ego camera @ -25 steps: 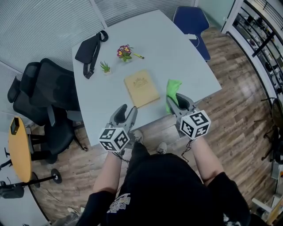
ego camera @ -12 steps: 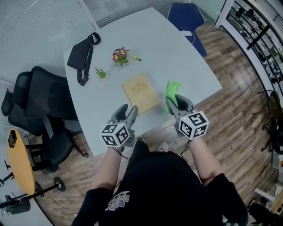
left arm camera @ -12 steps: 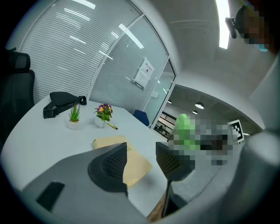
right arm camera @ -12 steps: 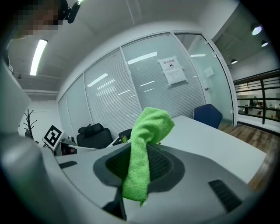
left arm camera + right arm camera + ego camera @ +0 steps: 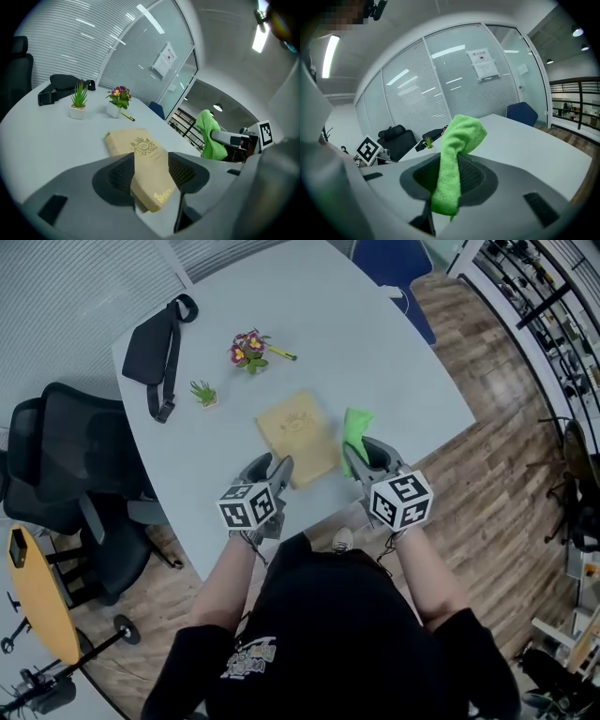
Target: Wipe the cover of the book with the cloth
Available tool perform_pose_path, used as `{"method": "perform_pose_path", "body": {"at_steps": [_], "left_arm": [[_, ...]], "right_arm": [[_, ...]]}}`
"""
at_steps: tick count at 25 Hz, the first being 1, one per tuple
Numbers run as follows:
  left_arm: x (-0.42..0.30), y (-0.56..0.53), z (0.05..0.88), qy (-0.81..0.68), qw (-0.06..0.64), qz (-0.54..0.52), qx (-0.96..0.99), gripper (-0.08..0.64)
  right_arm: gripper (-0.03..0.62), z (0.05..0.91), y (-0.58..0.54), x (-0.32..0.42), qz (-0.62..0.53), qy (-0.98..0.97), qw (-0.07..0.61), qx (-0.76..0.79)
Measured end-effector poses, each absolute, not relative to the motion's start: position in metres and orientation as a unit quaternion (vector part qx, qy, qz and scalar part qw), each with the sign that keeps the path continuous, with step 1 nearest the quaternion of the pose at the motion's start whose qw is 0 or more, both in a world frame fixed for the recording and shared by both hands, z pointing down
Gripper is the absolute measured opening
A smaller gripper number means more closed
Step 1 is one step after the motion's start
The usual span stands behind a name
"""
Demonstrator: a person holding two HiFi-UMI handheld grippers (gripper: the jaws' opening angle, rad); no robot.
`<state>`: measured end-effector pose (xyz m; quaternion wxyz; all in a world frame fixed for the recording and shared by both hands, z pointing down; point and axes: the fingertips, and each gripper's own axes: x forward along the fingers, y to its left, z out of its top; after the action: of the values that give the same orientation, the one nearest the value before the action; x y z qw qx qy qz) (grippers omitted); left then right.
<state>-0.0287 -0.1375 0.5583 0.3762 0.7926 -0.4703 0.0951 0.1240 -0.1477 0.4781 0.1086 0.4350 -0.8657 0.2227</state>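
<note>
Step in hand looks like the approach, wiping not started. The book [image 5: 296, 432] lies flat and closed on the grey counter [image 5: 375, 343], cover up, near the front edge, between the two grippers. The right gripper [image 5: 367, 451] sits just beside the book's right edge. Its fingers [image 5: 471, 176] are pinching the green cloth [image 5: 457, 154], with a wad standing up past the tips and a tail hanging below. In the head view the cloth is next to the book, and I see no contact with the cover. The left gripper [image 5: 269, 466] is at the book's near-left corner. Its fingers [image 5: 115, 176] are spread and have just been opening. In the left gripper view the book's near end shows in the gap between them, but the pads don't press on it. I can't tell if the tips touch the counter. Next move, my guess: the left closes on or pins that near corner so the book won't slide on the smooth top. The right then swings the cloth over the cover, tips down enough for the wad to lie on it, and drags it across. The grip on the cloth needs to hold tight through the stroke.
</note>
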Motion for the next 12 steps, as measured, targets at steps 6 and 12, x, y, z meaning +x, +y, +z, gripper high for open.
{"method": "perform_pose_path", "body": {"at_steps": [6, 12], "left_arm": [[-0.038, -0.154, 0.593, -0.472, 0.412, 0.111, 0.771, 0.229], [-0.040, -0.160, 0.615, -0.463, 0.444, 0.105, 0.760, 0.229]], "right_arm": [[0.098, 0.505, -0.158, 0.101, 0.239, -0.865, 0.136, 0.420], [0.098, 0.531, -0.158, 0.077, 0.259, -0.863, 0.160, 0.403]]}}
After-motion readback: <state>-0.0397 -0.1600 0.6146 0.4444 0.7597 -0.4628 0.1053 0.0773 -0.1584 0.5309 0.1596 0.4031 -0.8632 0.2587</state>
